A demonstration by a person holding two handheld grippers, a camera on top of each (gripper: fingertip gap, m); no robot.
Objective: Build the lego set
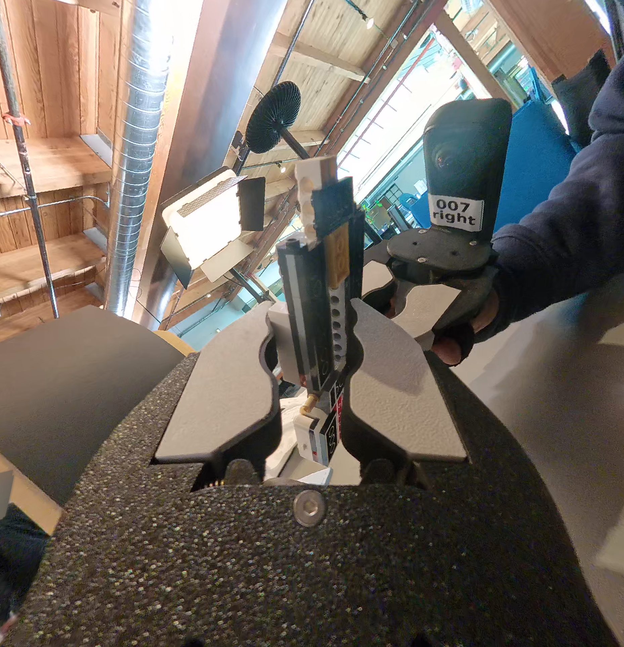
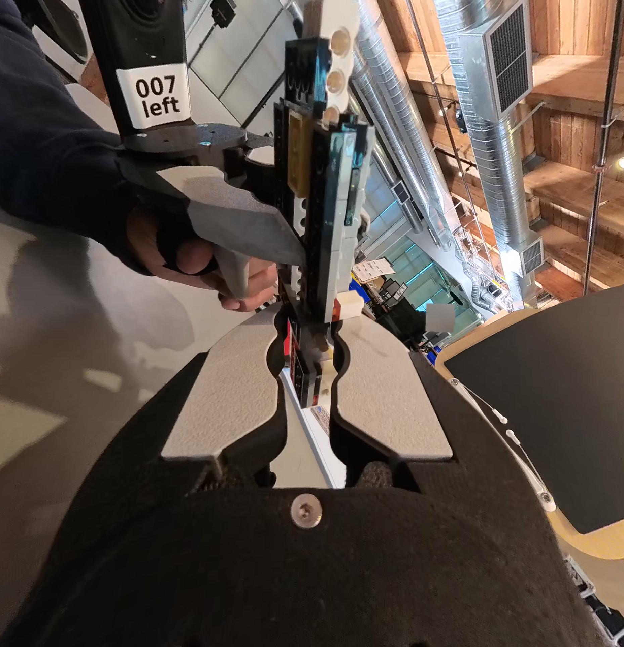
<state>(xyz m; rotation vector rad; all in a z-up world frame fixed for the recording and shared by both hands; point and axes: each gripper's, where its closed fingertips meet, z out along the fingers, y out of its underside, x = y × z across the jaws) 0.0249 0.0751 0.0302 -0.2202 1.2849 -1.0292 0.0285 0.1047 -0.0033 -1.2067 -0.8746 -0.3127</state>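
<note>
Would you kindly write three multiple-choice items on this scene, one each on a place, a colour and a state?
1. Where does the brick model sit?
A. Flat on a table
B. Raised between both grippers, ceiling behind it
C. In a bin

2. What colour is the small studded plate high on the model?
A. Tan
B. Green
C. Purple

3. How does the right gripper stand?
A. Wide open, away from the model
B. Closed around the model's lower end
C. Out of sight

Answers: B, the left gripper and right gripper flank it against wooden beams; A, the plate is tan among black and white bricks; B, its fingers flank the narrow end closely.
</note>
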